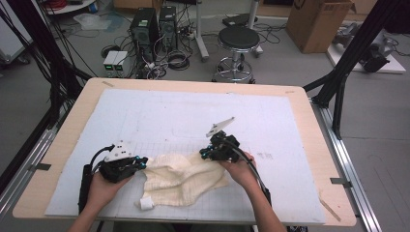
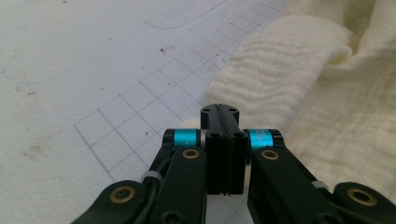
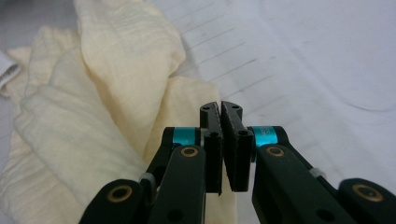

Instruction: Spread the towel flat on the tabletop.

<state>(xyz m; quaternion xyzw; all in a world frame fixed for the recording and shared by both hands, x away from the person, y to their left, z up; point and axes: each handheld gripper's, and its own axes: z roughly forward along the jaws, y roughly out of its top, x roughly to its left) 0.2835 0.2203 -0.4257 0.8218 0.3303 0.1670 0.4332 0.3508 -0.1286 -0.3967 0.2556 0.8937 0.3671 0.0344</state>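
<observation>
A cream, crinkled cloth (image 1: 181,179) lies bunched on the white grid mat (image 1: 193,116), near the table's front edge. My left gripper (image 1: 143,162) lies low at the cloth's left edge. In the left gripper view its jaws are pressed together, and the fabric edge (image 2: 261,79) runs right up to the tips (image 2: 219,108). My right gripper (image 1: 205,154) points down at the cloth's upper right corner. Its jaws are closed to a thin slit over the fabric (image 3: 116,93), with the tips (image 3: 220,106) on the cloth's border. The fabric pinched inside either pair of jaws is hidden.
A small white tag (image 1: 146,204) sticks out at the cloth's front left corner. The wooden table (image 1: 309,125) frames the mat. Beyond its far edge stand a black stool (image 1: 238,41), computer towers (image 1: 154,24) with cables, and a cardboard box (image 1: 319,24). Black frame posts (image 1: 338,82) rise at the right.
</observation>
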